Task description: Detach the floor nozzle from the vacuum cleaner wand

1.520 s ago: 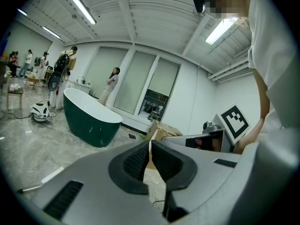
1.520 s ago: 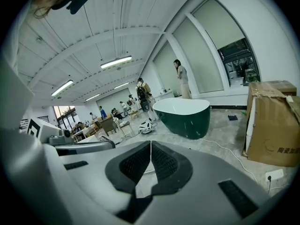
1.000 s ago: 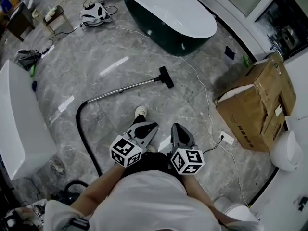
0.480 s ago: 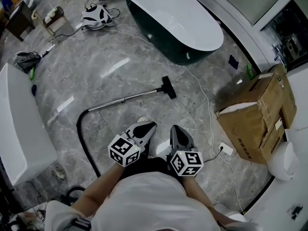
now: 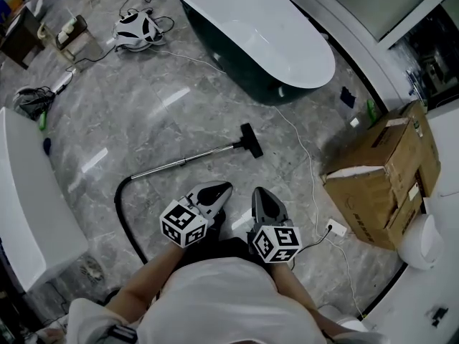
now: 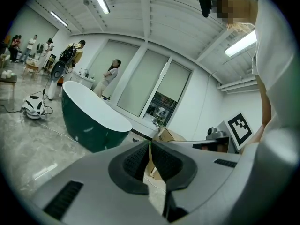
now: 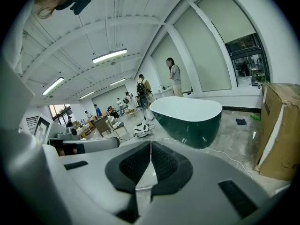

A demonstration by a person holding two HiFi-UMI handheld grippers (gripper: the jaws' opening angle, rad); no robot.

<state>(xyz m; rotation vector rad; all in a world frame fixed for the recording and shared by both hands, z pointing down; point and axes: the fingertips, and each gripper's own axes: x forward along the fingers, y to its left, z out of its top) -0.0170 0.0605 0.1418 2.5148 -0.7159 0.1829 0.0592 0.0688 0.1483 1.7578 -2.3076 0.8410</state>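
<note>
In the head view a black floor nozzle (image 5: pixel 250 141) lies on the grey marble floor, joined to a silver wand (image 5: pixel 183 161) that runs left to a black hose (image 5: pixel 122 210). My left gripper (image 5: pixel 222 188) and right gripper (image 5: pixel 258 192) hang side by side close to my body, well short of the wand. Both are shut with nothing between the pads (image 6: pixel 136 161) (image 7: pixel 161 161). Neither gripper view shows the nozzle or the wand.
A dark green bathtub (image 5: pixel 251 31) with a white rim stands beyond the nozzle. A cardboard box (image 5: pixel 384 178) sits at the right, with a white cable (image 5: pixel 305 156) and a power strip (image 5: pixel 336 228) on the floor. A white tub (image 5: pixel 29 206) is at the left. People stand far off (image 7: pixel 174 76).
The whole view has drifted as I walk: the grippers stay together in front of me while the nozzle, the wand and the bathtub sit slightly lower in the frame than before.
</note>
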